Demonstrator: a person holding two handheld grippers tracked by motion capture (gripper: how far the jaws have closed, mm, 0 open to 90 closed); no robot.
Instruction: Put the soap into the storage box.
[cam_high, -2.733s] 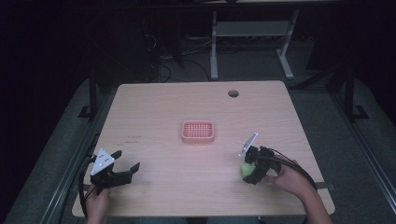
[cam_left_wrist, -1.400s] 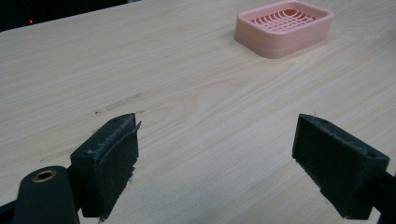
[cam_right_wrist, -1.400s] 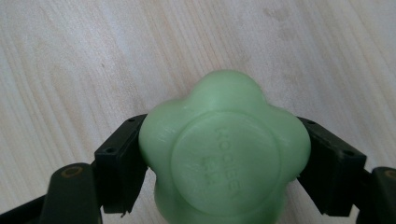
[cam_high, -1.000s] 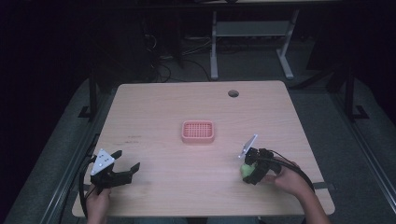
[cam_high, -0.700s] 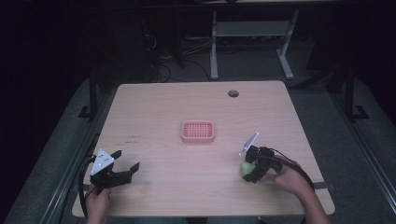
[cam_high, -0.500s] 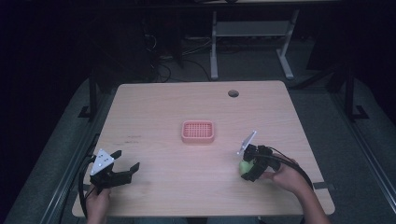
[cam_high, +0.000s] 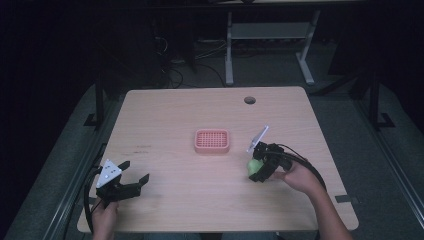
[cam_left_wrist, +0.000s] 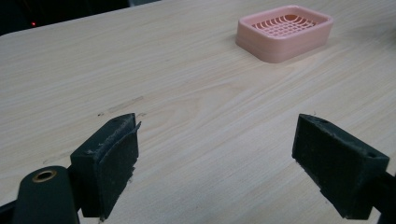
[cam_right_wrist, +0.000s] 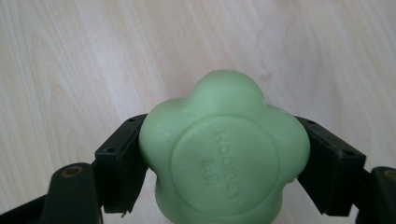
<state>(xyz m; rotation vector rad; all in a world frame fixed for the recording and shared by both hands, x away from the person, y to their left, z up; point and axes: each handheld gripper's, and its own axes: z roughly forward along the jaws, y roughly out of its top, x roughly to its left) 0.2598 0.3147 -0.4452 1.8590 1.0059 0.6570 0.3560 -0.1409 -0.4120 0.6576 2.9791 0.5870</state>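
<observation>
Here, my right gripper (cam_right_wrist: 224, 158) clamped on green flower-shaped soap (cam_right_wrist: 224, 154), embossed lettering legible in right gripper view, high view lower right; left gripper (cam_left_wrist: 224, 158) jaws wide apart, empty, pink soap dish (cam_left_wrist: 285, 30) upper right of frame.

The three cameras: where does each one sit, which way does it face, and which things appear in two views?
High view: above the table, looking forward and down; both forearms, left gripper, right gripper.
Left gripper view: behind open jaws, facing the pink soap dish.
Right gripper view: looks down on the green soap between its jaws.
Shared: dish and soap also appear from above.
</observation>
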